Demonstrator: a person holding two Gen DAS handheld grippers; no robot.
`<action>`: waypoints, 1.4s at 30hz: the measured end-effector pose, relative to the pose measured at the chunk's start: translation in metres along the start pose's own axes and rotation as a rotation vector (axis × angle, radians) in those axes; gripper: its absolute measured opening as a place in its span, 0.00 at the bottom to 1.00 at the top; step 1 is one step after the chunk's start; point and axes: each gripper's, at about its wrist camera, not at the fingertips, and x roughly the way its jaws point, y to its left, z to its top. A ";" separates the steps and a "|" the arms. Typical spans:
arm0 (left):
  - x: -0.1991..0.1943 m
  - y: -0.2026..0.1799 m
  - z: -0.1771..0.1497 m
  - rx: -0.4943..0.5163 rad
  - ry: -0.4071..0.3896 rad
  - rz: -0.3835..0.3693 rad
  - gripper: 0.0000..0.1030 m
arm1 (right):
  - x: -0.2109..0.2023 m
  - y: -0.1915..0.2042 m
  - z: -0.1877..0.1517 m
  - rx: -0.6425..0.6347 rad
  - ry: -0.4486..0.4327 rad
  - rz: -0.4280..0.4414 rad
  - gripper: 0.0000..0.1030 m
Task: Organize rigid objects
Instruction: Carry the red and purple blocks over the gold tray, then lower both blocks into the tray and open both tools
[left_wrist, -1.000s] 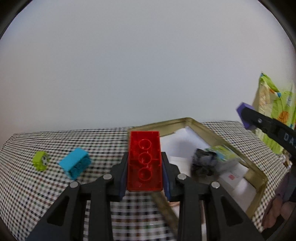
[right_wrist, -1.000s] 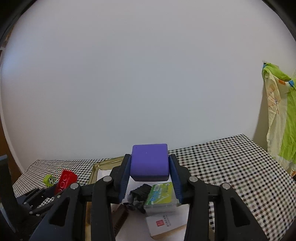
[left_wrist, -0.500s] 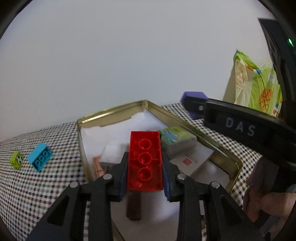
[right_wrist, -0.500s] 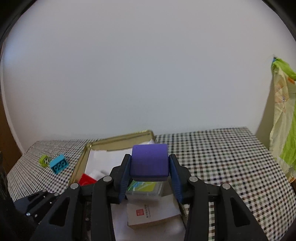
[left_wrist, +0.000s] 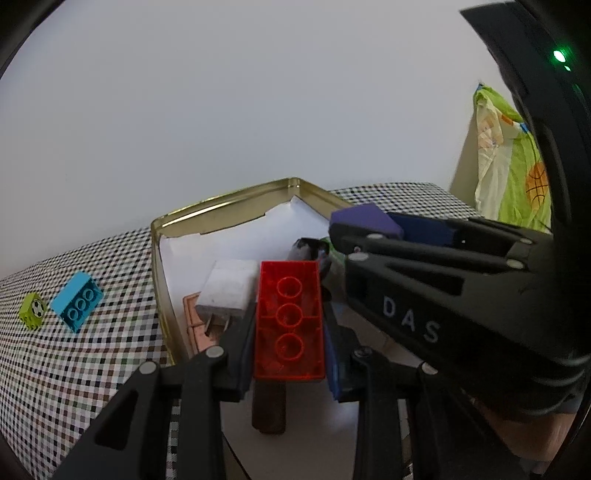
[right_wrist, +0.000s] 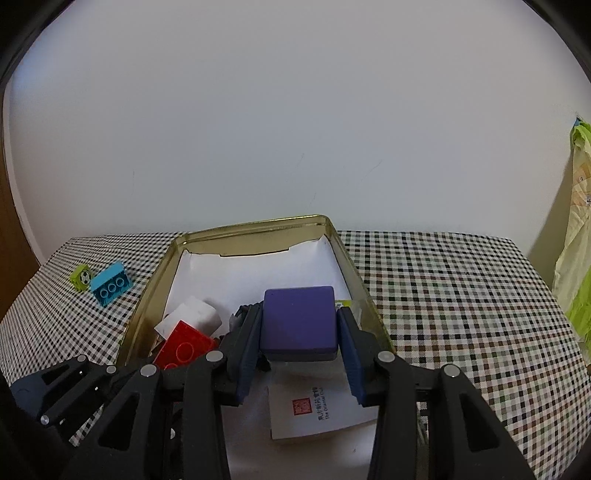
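My left gripper (left_wrist: 290, 321) is shut on a clear red brick (left_wrist: 289, 317), held over the gold tin (left_wrist: 221, 201) lined with white paper. My right gripper (right_wrist: 299, 325) is shut on a purple block (right_wrist: 298, 317), also above the tin, just right of the left one; that block (left_wrist: 364, 218) shows in the left wrist view too. The red brick (right_wrist: 183, 347) appears low left in the right wrist view. In the tin lie a white plug adapter (left_wrist: 229, 288), a white booklet (right_wrist: 314, 410), a dark brown bar (left_wrist: 269, 410) and a black item (left_wrist: 308, 251).
A blue brick (left_wrist: 77, 301) and a small green cube (left_wrist: 33, 310) with a football print lie on the checked tablecloth (right_wrist: 443, 295) left of the tin. A green patterned cloth (left_wrist: 513, 162) hangs at the right. A plain wall stands behind the table.
Both grippers moved in over the tin and dropped lower with their blocks still held. The right gripper now crowds the right side of the left wrist view.
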 end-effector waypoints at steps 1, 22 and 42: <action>0.001 0.001 0.000 -0.003 0.007 0.005 0.29 | 0.001 0.001 0.000 -0.004 0.004 0.000 0.43; -0.027 -0.004 0.005 0.028 -0.089 0.069 0.99 | -0.020 -0.022 0.003 0.156 -0.140 0.029 0.79; -0.016 -0.013 -0.001 0.089 -0.049 0.088 0.98 | -0.018 -0.045 0.003 0.304 -0.151 0.021 0.79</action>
